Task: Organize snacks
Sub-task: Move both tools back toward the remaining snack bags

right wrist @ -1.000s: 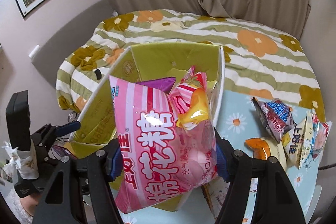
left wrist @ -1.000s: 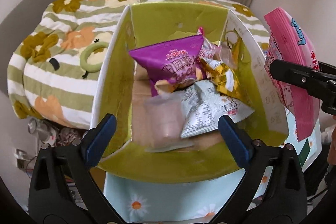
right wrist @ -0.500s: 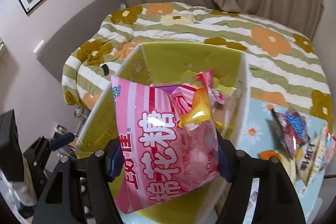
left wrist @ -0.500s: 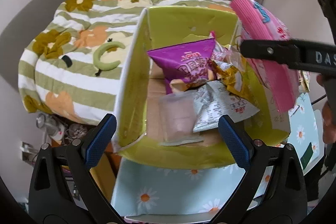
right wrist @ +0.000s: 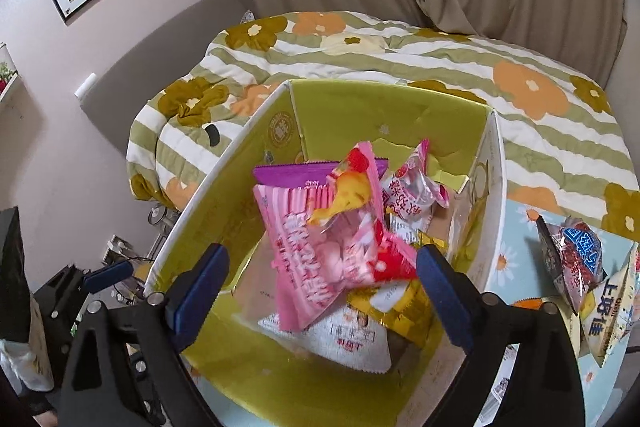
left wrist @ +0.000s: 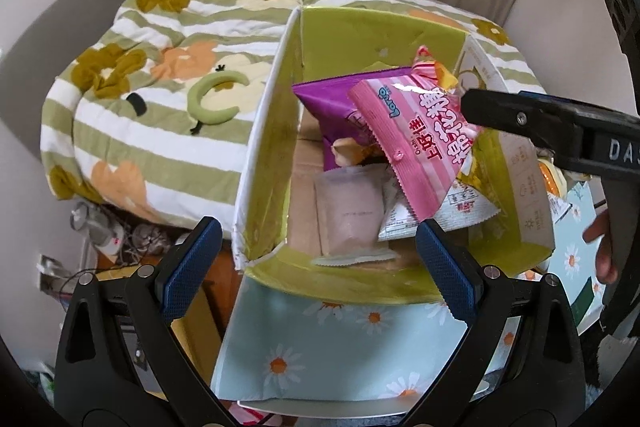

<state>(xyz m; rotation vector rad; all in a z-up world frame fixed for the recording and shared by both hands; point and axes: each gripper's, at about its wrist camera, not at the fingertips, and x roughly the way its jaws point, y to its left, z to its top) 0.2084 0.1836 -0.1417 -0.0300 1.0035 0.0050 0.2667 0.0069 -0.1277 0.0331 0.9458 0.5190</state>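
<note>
An open yellow-green cardboard box [left wrist: 272, 147] [right wrist: 360, 115] stands on the table and holds several snack packs, among them a purple bag [left wrist: 328, 103] [right wrist: 296, 173] and a white pack [right wrist: 344, 335]. A pink striped marshmallow bag [left wrist: 412, 147] [right wrist: 316, 259] lies tilted on top of the pile. My right gripper [right wrist: 322, 279] hovers over the box with its jaws opening; the pads stand clear of the pink bag. One of its fingers [left wrist: 540, 123] crosses the left wrist view. My left gripper [left wrist: 318, 255] is open and empty at the box's near wall.
More snack packs [right wrist: 576, 259] lie on the daisy-print tablecloth [left wrist: 320, 347] right of the box. A bed with a striped floral quilt [right wrist: 400, 51] lies behind the box. A person's hand [left wrist: 600, 247] holds the right gripper. Cables and clutter [left wrist: 112, 231] sit on the floor at left.
The right gripper carried the pink bag over the box, then opened and let it go. The bag now rests inside on the other snacks. The left gripper stayed open.
</note>
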